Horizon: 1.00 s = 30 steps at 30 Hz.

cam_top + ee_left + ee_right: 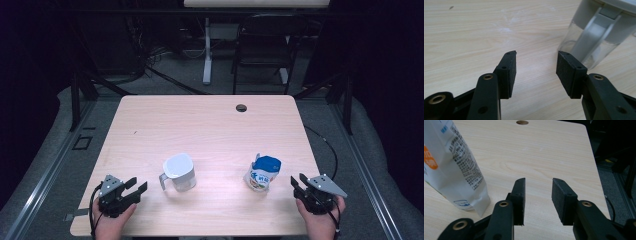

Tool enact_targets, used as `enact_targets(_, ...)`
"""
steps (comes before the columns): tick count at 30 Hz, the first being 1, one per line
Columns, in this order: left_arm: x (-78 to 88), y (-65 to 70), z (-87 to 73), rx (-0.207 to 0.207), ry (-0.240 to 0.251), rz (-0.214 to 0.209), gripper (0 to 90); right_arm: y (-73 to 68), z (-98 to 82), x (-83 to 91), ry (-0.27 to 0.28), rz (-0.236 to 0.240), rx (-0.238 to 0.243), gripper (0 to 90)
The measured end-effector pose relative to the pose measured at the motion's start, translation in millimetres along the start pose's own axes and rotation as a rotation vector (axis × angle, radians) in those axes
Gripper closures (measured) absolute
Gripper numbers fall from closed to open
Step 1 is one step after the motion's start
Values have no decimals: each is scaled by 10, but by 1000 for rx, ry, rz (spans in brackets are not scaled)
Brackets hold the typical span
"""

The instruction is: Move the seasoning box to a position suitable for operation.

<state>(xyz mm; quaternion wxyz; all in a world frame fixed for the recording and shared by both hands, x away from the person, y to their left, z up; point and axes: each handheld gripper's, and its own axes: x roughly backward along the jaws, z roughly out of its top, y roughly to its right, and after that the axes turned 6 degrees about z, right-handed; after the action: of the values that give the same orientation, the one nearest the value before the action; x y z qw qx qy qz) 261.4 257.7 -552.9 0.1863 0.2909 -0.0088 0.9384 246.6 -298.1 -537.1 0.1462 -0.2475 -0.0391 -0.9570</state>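
Note:
A clear pitcher (179,172) with a white lid and handle stands near the table's front middle; up close, the pitcher (596,32) is ahead and to the right of my left gripper's jaws. A white and blue pouch (262,173) stands upright to its right, and the pouch (454,167) rises at the left of the right gripper view. My left gripper (136,187) rests at the front left, open, nothing between its pads. At the front right my right gripper (298,183) is open too, just right of the pouch and apart from it.
The light wooden table (205,125) has a round cable hole (241,107) near its far edge. A dark chair (262,45) and a white desk leg (207,50) stand beyond the table. A black cable (330,150) trails off the right edge.

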Motion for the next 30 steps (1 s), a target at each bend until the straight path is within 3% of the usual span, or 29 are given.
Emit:
enact_targets(7,-16,145,0,-35,-3,-8,479,-26,15,15,3,30,11,670)
enact_targets(10,-9,223,16,-56,13,-8,465,-55,-21,12,-11,61,21,603)
enact_targets(15,-34,350,25,-86,6,-31,462,-57,-24,54,-5,59,5,566)
enact_targets(18,-63,412,32,-111,2,-35,459,-58,-14,87,16,63,-18,563)
enact_targets(21,-96,452,31,-124,-8,-43,457,-69,-2,98,13,62,-17,587)
enact_targets(24,-144,479,42,-145,-16,-35,459,-90,-19,80,0,91,1,587)
enact_targets(30,-259,529,55,-142,-26,-27,460,-88,-27,94,-1,89,-1,566)
